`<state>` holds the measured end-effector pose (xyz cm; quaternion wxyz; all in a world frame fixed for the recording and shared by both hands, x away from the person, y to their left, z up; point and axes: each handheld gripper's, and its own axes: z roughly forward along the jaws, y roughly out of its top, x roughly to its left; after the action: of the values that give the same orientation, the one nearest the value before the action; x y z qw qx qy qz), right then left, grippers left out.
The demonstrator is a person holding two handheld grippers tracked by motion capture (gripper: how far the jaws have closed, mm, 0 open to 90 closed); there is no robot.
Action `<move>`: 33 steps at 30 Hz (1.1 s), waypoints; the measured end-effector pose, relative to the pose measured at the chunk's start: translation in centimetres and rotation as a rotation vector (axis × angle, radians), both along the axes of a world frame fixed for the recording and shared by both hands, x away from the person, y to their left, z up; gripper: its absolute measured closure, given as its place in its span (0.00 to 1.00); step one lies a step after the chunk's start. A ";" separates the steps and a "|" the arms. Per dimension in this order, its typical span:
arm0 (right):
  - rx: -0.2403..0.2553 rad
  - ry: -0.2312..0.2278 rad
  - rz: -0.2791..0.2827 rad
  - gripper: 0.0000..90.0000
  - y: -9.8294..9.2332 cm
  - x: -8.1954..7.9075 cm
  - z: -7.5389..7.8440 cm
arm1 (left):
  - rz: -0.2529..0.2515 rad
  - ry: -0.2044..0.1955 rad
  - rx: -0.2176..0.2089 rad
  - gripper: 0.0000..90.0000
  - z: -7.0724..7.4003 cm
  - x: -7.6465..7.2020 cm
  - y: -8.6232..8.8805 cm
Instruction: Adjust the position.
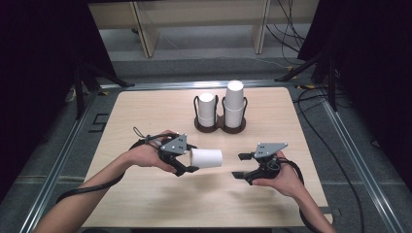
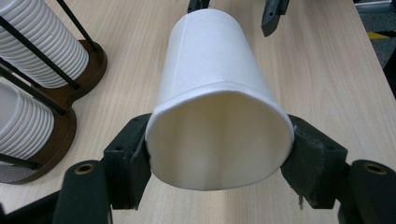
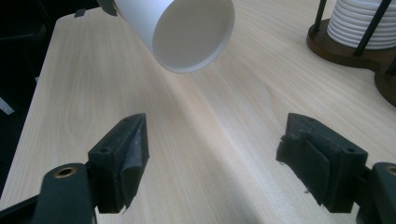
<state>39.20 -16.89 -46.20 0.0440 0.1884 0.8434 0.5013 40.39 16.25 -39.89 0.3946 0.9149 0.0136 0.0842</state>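
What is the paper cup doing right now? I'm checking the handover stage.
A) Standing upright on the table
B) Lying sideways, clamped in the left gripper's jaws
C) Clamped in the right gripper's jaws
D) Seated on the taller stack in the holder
B: the left gripper pinches the paper cup at its rim, sideways; the right gripper is open and apart.

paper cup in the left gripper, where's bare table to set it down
The wooden table is bare left of the cup holder, and along the near edge below both grippers. The gap between the paper cup and the open right gripper is narrow. The far middle is crowded by the cup stacks.
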 end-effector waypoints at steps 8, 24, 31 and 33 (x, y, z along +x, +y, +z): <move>-0.012 -0.004 0.011 0.26 0.1 0.1 0.2 | -0.009 -0.004 0.034 0.34 0.3 0.1 -0.4; -0.045 0.000 0.025 0.26 0.6 0.2 0.5 | -0.028 -0.003 0.136 0.34 1.2 0.3 -1.2; -0.061 -0.008 0.025 0.26 0.6 0.3 0.6 | -0.032 -0.008 0.170 0.34 1.3 0.3 -1.8; -0.061 -0.003 0.024 0.26 0.6 0.3 0.6 | -0.036 -0.014 0.182 0.34 1.3 0.3 -1.9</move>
<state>39.53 -16.31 -45.57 0.0451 0.1758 0.8605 0.4760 40.66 14.30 -38.56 0.3113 0.9465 -0.0132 0.0842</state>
